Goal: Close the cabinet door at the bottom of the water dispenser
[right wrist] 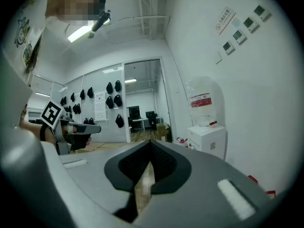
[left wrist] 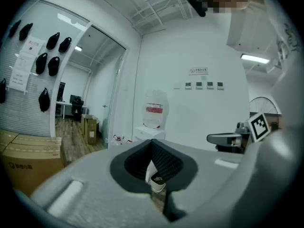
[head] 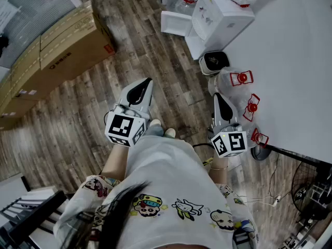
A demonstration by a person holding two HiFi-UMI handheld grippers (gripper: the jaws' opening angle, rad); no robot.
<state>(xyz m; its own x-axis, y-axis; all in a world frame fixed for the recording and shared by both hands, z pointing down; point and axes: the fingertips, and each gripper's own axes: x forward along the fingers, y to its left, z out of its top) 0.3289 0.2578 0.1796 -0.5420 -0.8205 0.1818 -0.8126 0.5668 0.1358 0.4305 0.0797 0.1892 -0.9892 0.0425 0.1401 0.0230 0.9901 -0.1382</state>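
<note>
The white water dispenser (head: 220, 14) stands against the wall at the top of the head view, a bottle on top of it. A white panel (head: 176, 22) juts out from its base to the left and looks like the open cabinet door. Both grippers are held level in front of me, well short of the dispenser. My left gripper (head: 147, 82) is shut and holds nothing, and so is my right gripper (head: 218, 96). The left gripper view has the dispenser (left wrist: 151, 129) far ahead beyond the shut left gripper (left wrist: 152, 142). In the right gripper view the dispenser (right wrist: 209, 139) stands right of the shut right gripper (right wrist: 151, 145).
Large cardboard boxes (head: 52, 51) lie on the wood floor at the left. Empty water bottles with red handles (head: 241, 87) and a small white appliance (head: 213, 62) sit by the white wall (head: 295, 61). A fan (head: 311, 185) stands at the lower right. Black items (left wrist: 47, 61) hang on a wall panel.
</note>
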